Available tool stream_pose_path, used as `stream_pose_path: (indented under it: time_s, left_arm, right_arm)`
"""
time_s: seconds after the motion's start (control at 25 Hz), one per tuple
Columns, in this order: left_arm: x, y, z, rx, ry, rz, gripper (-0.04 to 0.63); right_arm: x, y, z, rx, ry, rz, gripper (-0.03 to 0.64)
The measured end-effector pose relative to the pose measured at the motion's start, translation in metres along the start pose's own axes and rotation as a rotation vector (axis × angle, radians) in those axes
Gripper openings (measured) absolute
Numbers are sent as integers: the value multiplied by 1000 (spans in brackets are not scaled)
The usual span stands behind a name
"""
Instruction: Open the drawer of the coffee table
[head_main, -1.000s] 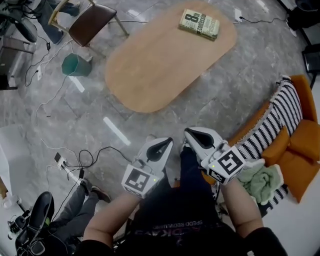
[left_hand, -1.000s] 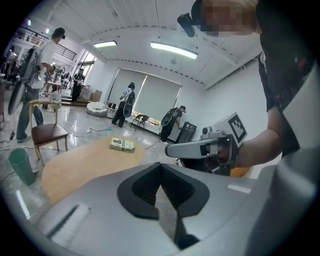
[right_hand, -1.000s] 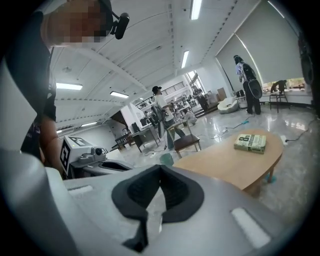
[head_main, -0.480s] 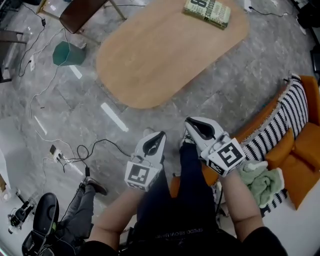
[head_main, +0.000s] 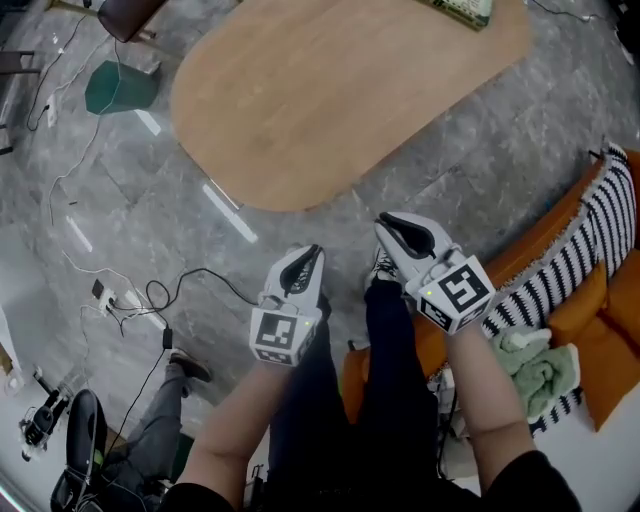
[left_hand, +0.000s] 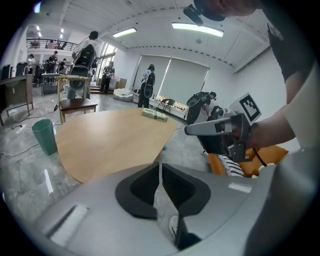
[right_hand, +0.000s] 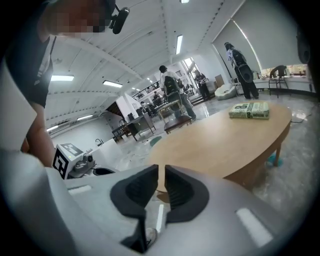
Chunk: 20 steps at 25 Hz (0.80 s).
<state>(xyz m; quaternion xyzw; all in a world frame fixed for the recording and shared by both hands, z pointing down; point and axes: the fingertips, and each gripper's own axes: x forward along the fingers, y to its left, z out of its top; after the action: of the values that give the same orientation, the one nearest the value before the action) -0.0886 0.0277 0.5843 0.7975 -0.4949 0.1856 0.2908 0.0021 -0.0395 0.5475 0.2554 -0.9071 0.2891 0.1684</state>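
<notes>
The oval wooden coffee table stands on the grey stone floor ahead of me; no drawer shows in any view. A book lies at its far end. My left gripper and right gripper hang side by side over my legs, short of the table's near edge and touching nothing. Both pairs of jaws are opening, with a narrow gap and nothing between them. The left gripper view looks at the tabletop from just above. The right gripper view shows the table and the book.
An orange sofa with a striped blanket and a green towel sits at my right. A green bin and a chair stand beyond the table's left. Cables and a power strip lie on the floor at left.
Both grippers have sunk towards the floor and sit closer to the table's near edge. Their jaws have parted slightly. The table fills more of the head view.
</notes>
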Motion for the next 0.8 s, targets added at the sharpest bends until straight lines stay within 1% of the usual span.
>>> stream_pose_path:
  time_s: [0.2,0.36,0.48,0.64,0.8]
  left_arm:
    - [32,30,-45,-11,49,31,35]
    - [53,48,-79,-5,87,47,51]
    - [66,66,-99,-4,93,70,54]
    - [82,82,-118,-17,96,95,114]
    - [98,92,-122,16,76,99,141]
  right_arm:
    - [27,-25,-34,12,18,-9,44]
    - [42,-41,-66,20,40,-12,64]
    - [54,-55,-88,29,56,-22,70]
    - [67,-67,-113,49,69,-26,89]
    - [79,-72,-129,54,75,-20,126]
